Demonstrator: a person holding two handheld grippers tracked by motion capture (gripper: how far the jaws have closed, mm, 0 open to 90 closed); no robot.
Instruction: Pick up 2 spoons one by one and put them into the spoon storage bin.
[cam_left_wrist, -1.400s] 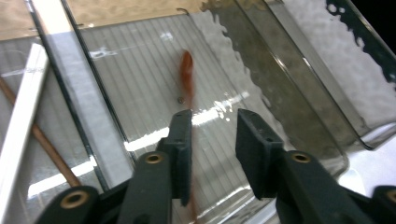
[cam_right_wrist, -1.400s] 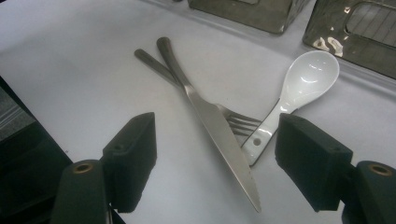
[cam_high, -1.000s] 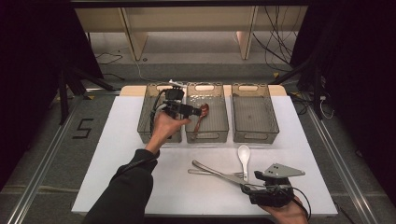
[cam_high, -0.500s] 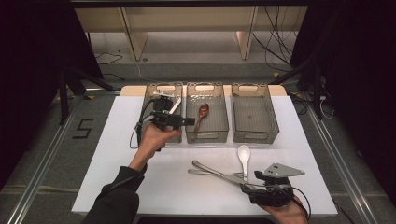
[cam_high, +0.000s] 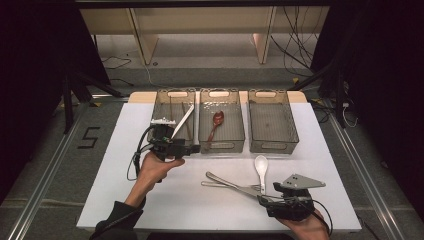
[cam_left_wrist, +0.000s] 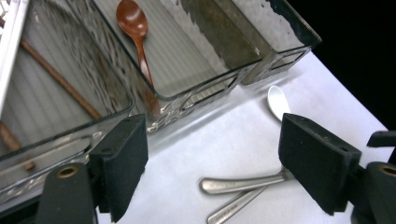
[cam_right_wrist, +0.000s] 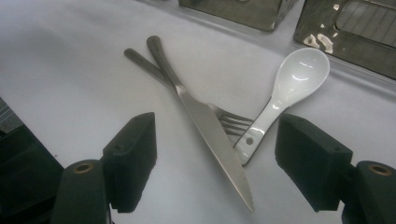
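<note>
Left gripper (cam_high: 192, 148) sits at the near edge of the left bin (cam_high: 162, 102), just in front of the middle bin (cam_high: 220, 145); jaws spread, have just been opening, nothing between them. In the left gripper view the black pads (cam_left_wrist: 122, 163) stand wide with bare table between them. Brown spoon (cam_high: 217, 121) lies inside the middle bin, bowl toward the far end, handle toward the near wall; also seen in the left gripper view (cam_left_wrist: 135, 32). Left bin holds brown sticks (cam_left_wrist: 60, 81) and a white utensil (cam_high: 182, 121) leaning across it. Right bin (cam_high: 272, 145), beside the middle bin, looks bare.

Right gripper (cam_high: 261, 200) rests on the white table (cam_high: 115, 145) well in front of the middle bin, to the right side; jaws spread, gripping nothing. Knife (cam_right_wrist: 205, 126) lies just ahead of it between the pads, tip toward the gripper, crossing over a fork (cam_right_wrist: 154, 70). White spoon (cam_right_wrist: 289, 88) lies touching the fork tines, bowl pointing toward the bins. In the high view this pile sits between the right gripper and the middle bin: knife (cam_high: 232, 184), white spoon (cam_high: 261, 167).
</note>
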